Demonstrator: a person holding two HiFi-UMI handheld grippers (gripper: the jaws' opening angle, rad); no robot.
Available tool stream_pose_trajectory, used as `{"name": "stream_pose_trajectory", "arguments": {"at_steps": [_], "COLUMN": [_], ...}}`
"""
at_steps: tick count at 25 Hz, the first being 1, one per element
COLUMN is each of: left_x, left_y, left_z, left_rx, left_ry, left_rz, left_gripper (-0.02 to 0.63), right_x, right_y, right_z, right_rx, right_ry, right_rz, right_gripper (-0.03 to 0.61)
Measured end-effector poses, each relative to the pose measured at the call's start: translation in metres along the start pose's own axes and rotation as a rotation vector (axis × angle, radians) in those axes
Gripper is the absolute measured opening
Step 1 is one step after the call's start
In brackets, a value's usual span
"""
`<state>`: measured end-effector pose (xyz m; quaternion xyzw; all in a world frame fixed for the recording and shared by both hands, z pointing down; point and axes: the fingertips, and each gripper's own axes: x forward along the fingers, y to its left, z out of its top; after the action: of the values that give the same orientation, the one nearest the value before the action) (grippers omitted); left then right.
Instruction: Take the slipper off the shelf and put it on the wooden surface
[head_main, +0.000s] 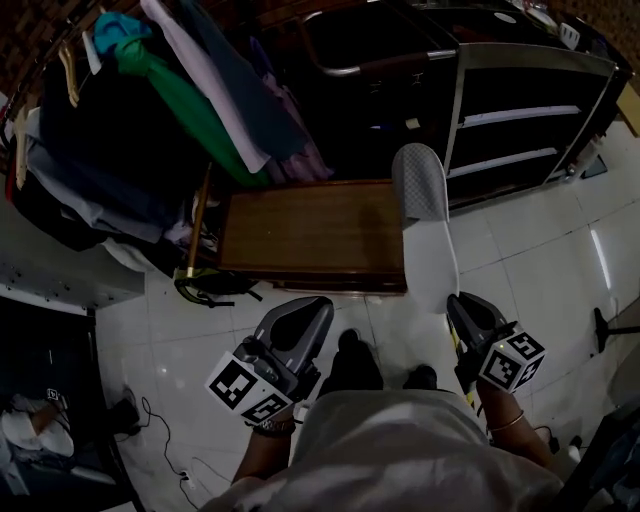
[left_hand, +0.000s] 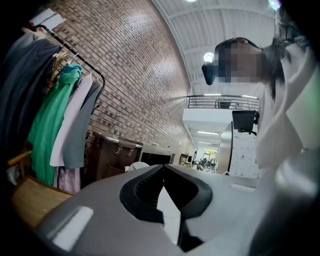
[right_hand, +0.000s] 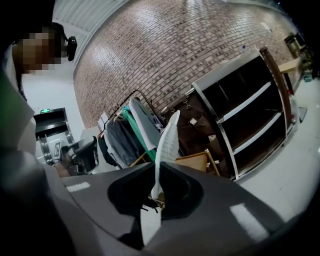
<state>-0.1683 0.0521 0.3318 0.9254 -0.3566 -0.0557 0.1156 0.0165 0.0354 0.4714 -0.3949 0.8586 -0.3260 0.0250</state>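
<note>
- Pinching the slipper (head_main: 425, 228) by its heel end in the right hand-held gripper (head_main: 453, 300), with the jaws pressing shut on the thin sole so the toe is sticking out ahead.
- Holding the slipper in the air, already off the shelf (head_main: 520, 118), at the right end of the wooden surface (head_main: 300, 228). Not managing to tell whether the toe is hanging over the wood or just beside it.
- Gripping at the heel probably to let the toe touch down first while the jaws are staying clear of the wood.
- Resting the left hand-held gripper (left_hand: 163, 168) low beside the person's body, jaws together on nothing, likely because one grip is proving enough for so light a thing.
- Judging the placing step as under way, with lowering onto the wood and letting go not yet done.
- Aiming at the bare part of the wood, with hanging clothes (head_main: 190, 100) crowding over its left end.
</note>
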Motion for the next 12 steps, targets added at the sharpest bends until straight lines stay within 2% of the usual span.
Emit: {"name": "stream_pose_trajectory", "arguments": {"at_steps": [3, 8, 12], "left_x": [-0.009, -0.035, -0.055], "left_y": [0.043, 0.109, 0.145], "left_z": [0.014, 0.028, 0.035], "left_rx": [0.023, 0.024, 0.018], "left_ry": [0.02, 0.031, 0.046], "left_rz": [-0.024, -0.02, -0.016], "left_gripper": [0.0, 0.0, 0.0], "right_x": [0.056, 0.151, 0.203], "right_y": [0.001, -0.023, -0.041], "right_z": [-0.021, -0.073, -0.107], "right_rx": [0.08, 0.219, 0.257], "right_ry": [0.023, 0.09, 0.139], "right_rz": [-0.002, -0.031, -0.078], "right_gripper": [0.029, 0.029, 0.029]}}
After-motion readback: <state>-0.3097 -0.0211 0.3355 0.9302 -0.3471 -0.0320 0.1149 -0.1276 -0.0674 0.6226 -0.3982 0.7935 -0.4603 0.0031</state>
